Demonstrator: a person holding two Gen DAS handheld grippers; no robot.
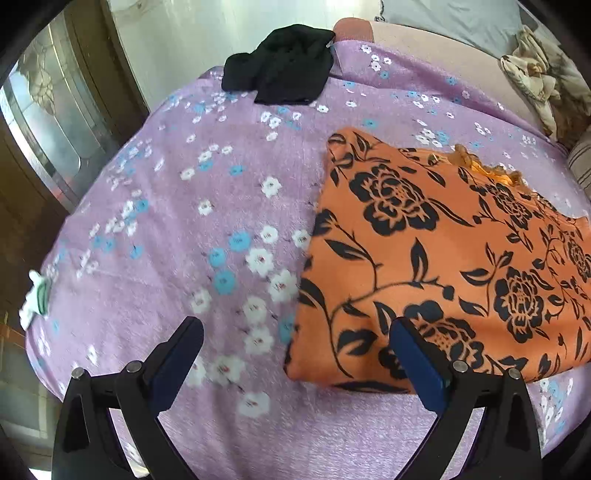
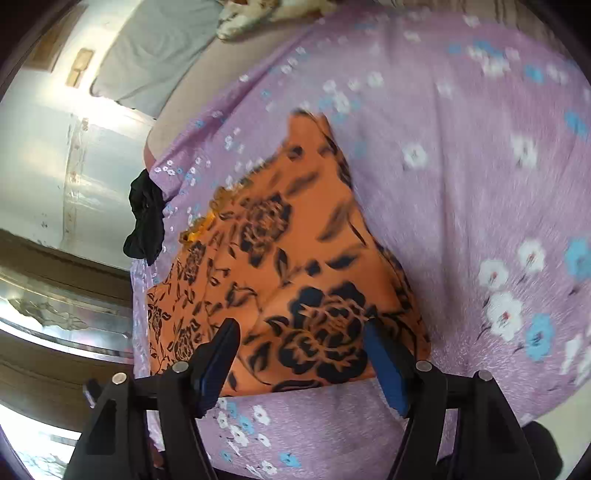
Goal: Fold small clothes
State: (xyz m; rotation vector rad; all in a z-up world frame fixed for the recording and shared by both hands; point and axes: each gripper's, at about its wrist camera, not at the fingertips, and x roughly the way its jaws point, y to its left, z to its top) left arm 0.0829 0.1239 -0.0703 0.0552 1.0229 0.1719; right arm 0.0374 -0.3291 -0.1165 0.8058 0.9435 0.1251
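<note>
An orange garment with black flowers lies folded flat on the purple flowered bedsheet. It also shows in the right wrist view. My left gripper is open and empty, just above the garment's near left corner. My right gripper is open and empty, its jaws standing either side of the garment's near edge. A black garment lies crumpled at the far edge of the bed; it also shows in the right wrist view.
A cream patterned cloth and a grey pillow lie at the bed's far right. A mirrored wooden wardrobe stands to the left. A small white and green object sits at the sheet's left edge.
</note>
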